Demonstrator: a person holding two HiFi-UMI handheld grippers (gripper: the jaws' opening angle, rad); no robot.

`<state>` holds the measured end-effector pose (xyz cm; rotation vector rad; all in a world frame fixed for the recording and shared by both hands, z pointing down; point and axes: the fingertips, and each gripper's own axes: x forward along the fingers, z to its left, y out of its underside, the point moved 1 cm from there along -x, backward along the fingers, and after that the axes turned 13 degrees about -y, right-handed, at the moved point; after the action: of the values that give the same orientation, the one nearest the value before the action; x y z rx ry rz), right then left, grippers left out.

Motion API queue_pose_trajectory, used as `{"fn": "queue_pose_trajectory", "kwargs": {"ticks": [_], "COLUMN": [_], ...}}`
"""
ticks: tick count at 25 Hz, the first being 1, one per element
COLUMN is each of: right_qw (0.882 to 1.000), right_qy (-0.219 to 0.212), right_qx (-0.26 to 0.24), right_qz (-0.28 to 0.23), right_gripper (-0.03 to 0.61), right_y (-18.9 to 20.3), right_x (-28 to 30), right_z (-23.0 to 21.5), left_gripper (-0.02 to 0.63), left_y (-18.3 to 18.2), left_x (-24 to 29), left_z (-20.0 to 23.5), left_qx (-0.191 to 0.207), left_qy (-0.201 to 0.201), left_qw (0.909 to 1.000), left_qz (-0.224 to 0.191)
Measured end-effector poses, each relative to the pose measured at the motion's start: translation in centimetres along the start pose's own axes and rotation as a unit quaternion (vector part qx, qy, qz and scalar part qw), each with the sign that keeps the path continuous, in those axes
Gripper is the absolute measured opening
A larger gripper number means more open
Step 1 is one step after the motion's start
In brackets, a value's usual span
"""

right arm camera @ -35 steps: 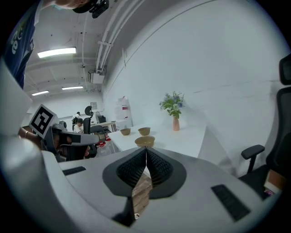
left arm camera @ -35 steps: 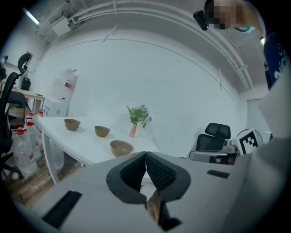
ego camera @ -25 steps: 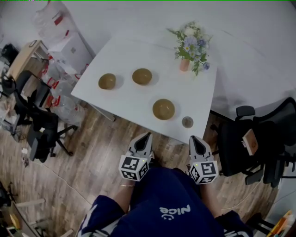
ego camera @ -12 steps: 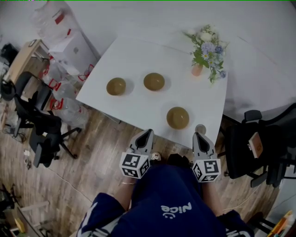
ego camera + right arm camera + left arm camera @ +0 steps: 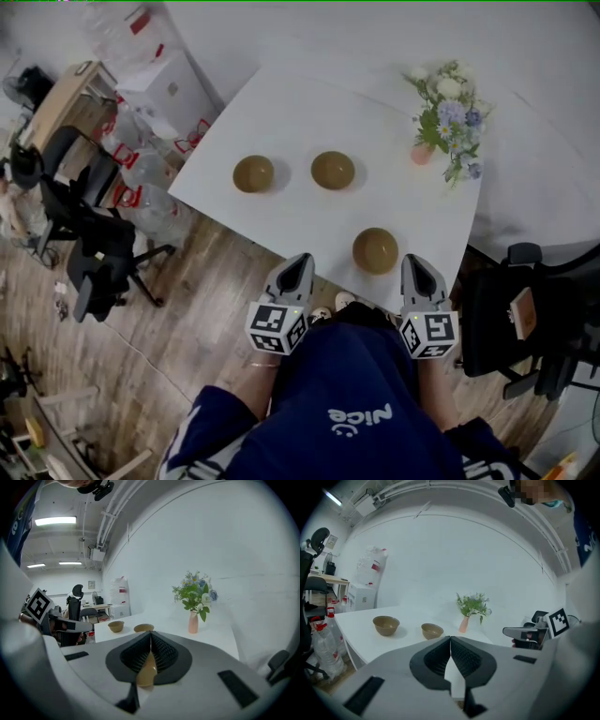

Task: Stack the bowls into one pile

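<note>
Left hand-held gripper (image 5: pixel 301 261) and right hand-held gripper (image 5: pixel 412 262), each with jaws closed together and empty, at the near edge of the white desk (image 5: pixel 300 112). The nearest bowl (image 5: pixel 375 250) sits between them, closer to the right one. The middle bowl (image 5: pixel 333 170) and the far-left bowl (image 5: pixel 254 173) stand apart, well beyond the left one.
</note>
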<state>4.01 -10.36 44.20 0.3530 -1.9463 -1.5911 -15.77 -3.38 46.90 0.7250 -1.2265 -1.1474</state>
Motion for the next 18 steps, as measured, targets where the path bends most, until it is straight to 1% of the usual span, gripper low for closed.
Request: {"fn": "queue_pose_trajectory", "kwargs": {"ticks": [5, 9, 12, 14, 15, 16, 17, 18], "right_qw": [1.0, 0.999, 0.999, 0.998, 0.997, 0.997, 0.996, 0.995], "right_qy": [-0.013, -0.026, -0.042, -0.057, -0.064, -0.072, -0.079, -0.086], "right_qx": [-0.012, -0.014, -0.018, -0.026, -0.031, -0.034, -0.038, -0.04], "right_qz": [-0.012, -0.015, -0.016, -0.019, -0.021, -0.024, -0.028, -0.033], "right_gripper": [0.023, 0.023, 0.023, 0.023, 0.023, 0.023, 0.023, 0.023], "right_y": [-1.7, -2.3, -2.7, -3.5, -4.0, -4.5, -4.9, -5.4], "right_x": [2.0, 3.3, 4.5, 5.4, 5.9, 6.3, 6.7, 6.9], "right_z": [-1.1, -1.2, -0.7, -0.4, -0.2, -0.1, 0.1, 0.3], "left_gripper": [0.018, 0.018, 0.02, 0.027, 0.057, 0.118, 0.147, 0.15], "left_y": [-1.6, -1.8, -2.6, -3.2, -3.4, -3.6, -3.8, -4.1], "left_x": [1.3, 2.3, 3.0, 3.4, 3.7, 4.1, 4.4, 4.7], "left_z": [1.7, 4.1, 6.4, 7.6, 8.1, 8.6, 9.1, 9.7], "left_qx": [-0.005, -0.014, -0.027, -0.034, -0.038, -0.043, -0.045, -0.046], "left_qy": [-0.03, -0.075, -0.111, -0.127, -0.13, -0.132, -0.136, -0.142], "left_qw": [0.9995, 0.9971, 0.9934, 0.9913, 0.9907, 0.9903, 0.9897, 0.9888], "left_qz": [-0.011, -0.002, -0.003, -0.005, -0.004, -0.001, 0.002, 0.004]}}
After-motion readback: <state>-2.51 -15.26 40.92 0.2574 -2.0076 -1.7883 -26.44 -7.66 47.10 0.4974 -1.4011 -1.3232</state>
